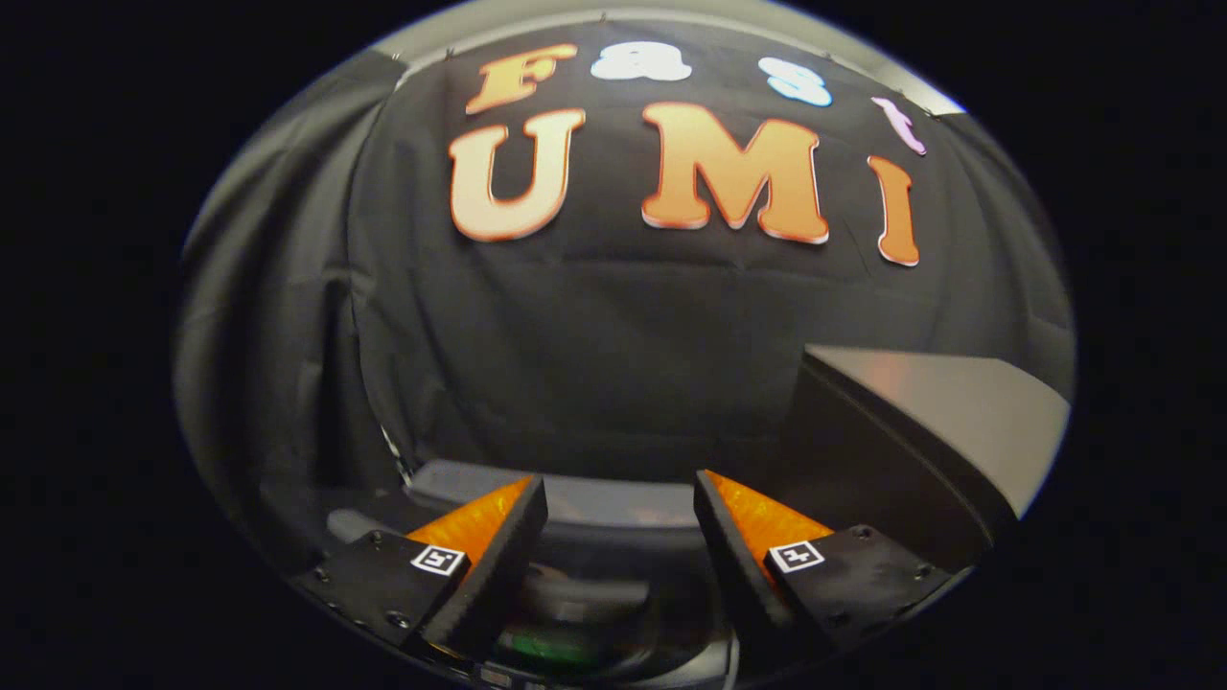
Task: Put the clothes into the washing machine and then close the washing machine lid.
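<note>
My gripper (621,494) is open, its two orange and black fingers spread wide with nothing between them. Below and just beyond the fingers lies the top of the washing machine (613,508), grey at its rear rim, with a dark round opening (585,613) beneath the fingers. Something greenish shows faintly deep in that opening; I cannot tell what it is. To the right of the right finger the raised dark lid (920,422) stands tilted up, its lighter face catching the light.
The black cloth wall (613,326) hangs close behind the machine and wraps round to the left in folds. The lid takes up the space to the right of the fingers.
</note>
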Available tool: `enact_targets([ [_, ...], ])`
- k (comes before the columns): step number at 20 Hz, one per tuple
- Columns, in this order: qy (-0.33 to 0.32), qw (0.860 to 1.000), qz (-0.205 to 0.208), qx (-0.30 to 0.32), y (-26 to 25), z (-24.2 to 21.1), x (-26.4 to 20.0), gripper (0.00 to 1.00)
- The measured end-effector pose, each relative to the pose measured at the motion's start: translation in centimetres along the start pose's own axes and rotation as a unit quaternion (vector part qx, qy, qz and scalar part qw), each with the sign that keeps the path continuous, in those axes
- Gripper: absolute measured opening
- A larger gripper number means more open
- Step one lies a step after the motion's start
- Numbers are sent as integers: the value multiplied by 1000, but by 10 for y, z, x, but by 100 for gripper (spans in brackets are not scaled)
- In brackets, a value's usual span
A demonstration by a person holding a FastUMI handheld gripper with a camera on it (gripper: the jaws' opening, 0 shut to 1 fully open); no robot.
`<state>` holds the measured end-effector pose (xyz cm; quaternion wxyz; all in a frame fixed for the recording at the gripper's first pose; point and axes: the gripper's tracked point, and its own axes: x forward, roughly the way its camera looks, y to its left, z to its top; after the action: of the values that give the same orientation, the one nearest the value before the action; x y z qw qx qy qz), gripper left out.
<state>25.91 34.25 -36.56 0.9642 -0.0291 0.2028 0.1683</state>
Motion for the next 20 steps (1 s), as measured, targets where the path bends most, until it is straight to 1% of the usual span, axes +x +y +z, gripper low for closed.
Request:
enact_targets([
  [1, 8, 1000, 20, 21, 8, -14, 1, 99],
  [2, 16, 999, 23, 24, 10, -25, -3, 98],
  [4, 22, 1000, 20, 10, 12, -32, -4, 98],
  [5, 27, 999, 25, 5, 16, -36, -6, 98],
  [7, 46, 999, 26, -2, 19, -46, -10, 98],
  [9, 49, 999, 21, 3, 19, -48, -11, 99],
  [11, 55, 998, 31, 18, 24, -43, -15, 99],
  [12, 49, 998, 31, 20, 24, -37, -20, 99],
  [14, 21, 1000, 20, 9, 21, -7, -37, 99],
  [20, -73, 996, 42, -10, 9, 90, -120, 99],
])
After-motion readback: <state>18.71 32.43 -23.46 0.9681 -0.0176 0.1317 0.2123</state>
